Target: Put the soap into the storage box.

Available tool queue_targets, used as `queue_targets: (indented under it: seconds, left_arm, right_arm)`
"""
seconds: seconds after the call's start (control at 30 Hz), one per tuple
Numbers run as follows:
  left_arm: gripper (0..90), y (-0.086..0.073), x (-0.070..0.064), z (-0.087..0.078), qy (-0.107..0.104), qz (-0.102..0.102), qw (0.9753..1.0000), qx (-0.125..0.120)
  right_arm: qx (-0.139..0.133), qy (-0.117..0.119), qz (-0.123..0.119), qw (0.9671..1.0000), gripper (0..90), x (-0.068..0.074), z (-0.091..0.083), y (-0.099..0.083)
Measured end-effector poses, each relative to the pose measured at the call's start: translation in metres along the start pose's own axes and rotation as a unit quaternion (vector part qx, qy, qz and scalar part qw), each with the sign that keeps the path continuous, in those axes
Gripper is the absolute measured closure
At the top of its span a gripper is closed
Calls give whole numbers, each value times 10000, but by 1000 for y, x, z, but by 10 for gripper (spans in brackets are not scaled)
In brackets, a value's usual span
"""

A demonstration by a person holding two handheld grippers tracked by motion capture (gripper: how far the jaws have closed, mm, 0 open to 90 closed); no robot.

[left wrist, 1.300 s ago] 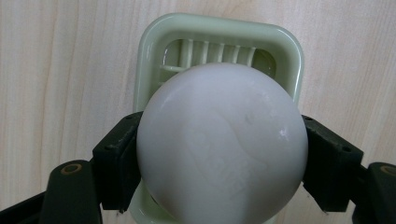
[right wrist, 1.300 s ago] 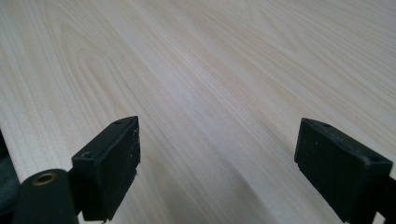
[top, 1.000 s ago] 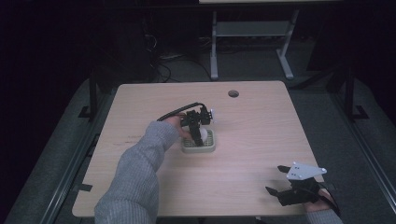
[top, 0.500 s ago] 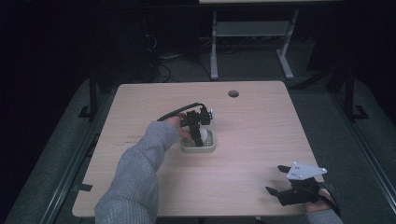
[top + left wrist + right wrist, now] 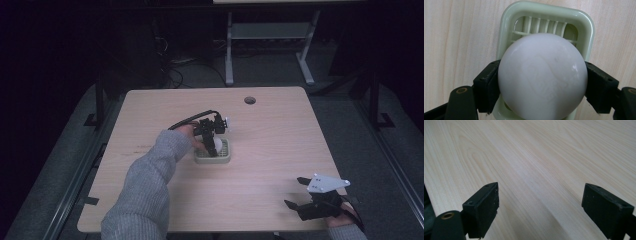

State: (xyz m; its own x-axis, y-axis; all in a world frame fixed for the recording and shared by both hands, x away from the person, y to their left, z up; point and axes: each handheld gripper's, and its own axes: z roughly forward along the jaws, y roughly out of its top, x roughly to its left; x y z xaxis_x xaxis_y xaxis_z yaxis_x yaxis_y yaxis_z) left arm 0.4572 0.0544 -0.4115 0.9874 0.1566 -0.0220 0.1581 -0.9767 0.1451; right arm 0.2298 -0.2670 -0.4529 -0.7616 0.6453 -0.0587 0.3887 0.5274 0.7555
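Left fingers [image 5: 486, 87] pinching white ball [image 5: 541, 77] over, perhaps touching, tray [image 5: 589, 30]; right fingers [image 5: 484, 207] spread

I read the ball [image 5: 541, 77] as milky white with a faint grey swirl across it (more smudge than print). The slotted tray [image 5: 587, 27] under it is pale green. My grippers' jaws are matte black. The table [image 5: 290, 135] is light wood with fine streaked grain, and my sleeve [image 5: 145, 190] is heathered grey knit.
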Motion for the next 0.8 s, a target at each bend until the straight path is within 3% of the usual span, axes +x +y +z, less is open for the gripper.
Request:
queue_targets:
  seconds: [0.8]
  left_arm:
    - [203,-1,-5,-5,46,-6,10000,-42]
  right_arm:
    - [11,34,-58,10000,138,1,0,0]
